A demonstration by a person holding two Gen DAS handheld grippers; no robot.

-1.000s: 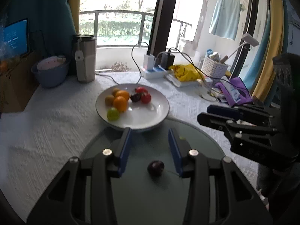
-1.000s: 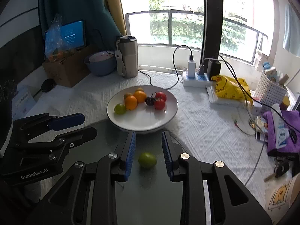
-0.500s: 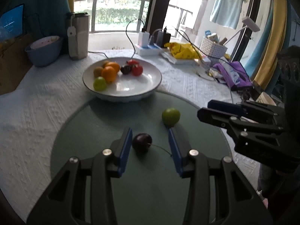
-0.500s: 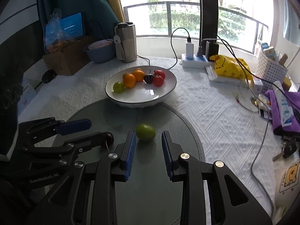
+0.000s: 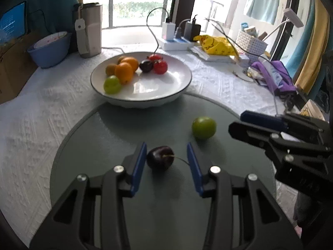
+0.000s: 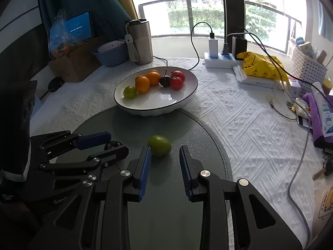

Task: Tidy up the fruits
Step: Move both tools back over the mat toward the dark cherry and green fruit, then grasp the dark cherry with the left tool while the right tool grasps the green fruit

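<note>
Where print can be read at all, it is on the left tongs (image 6: 112, 144) seen from the right wrist: "Gen", the rest lost under the right tongs' frame. A smaller label low on that body and the blue tablet (image 6: 80, 28) text are too blurred to read.

Left tongs (image 5: 166, 156) are parted around a dark cherry (image 5: 160, 160), which touches the left pad or nearly so; its stem reaches toward the right pad. Right tongs (image 6: 163, 156) stand released, the green fruit (image 6: 159, 145) just past their tips, near the left one. Both fruits lie on the round glass mat (image 6: 133, 129) at the desk's (image 6: 249, 120) near edge.

Behind the mat's far edge sits the plate (image 6: 187, 100) with oranges, a green fruit, a dark cherry and red ones. From the right wrist, the loose cherry is mostly hidden behind the left tongs.
</note>
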